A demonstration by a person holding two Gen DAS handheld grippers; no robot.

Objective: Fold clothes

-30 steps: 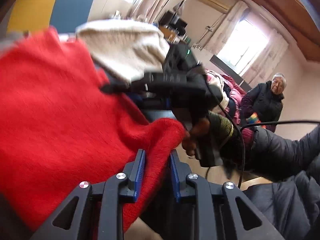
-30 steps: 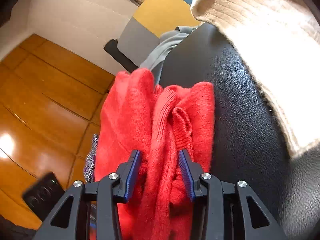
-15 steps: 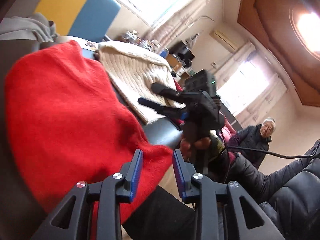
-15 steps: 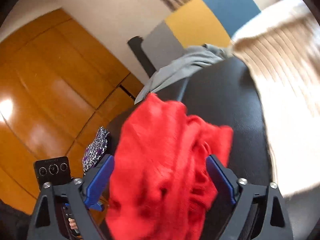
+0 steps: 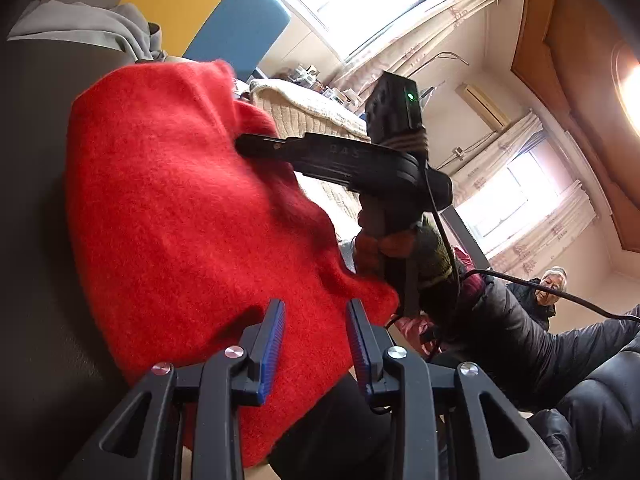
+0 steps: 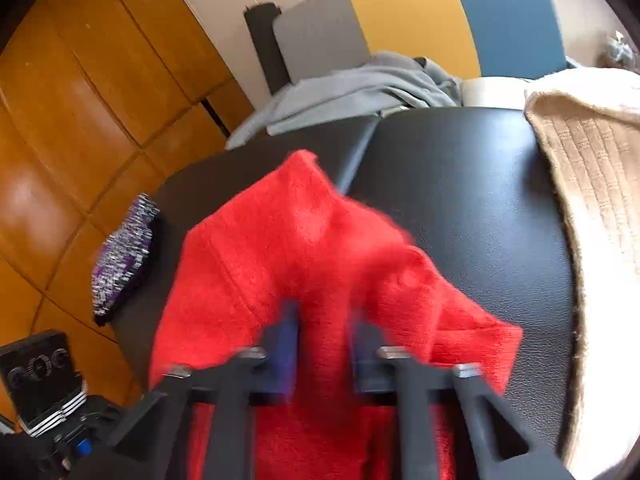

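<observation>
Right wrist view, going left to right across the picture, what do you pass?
wooden floor → purple knit piece → red sweater → black cushion → beige ribbed knit

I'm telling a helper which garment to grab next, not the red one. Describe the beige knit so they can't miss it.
Start at the black leather surface that carries the clothes. The red sweater lies on its near part, a grey garment is bunched at the far edge, and the beige knit sweater covers the right side. It alone is pale and ribbed.
</observation>
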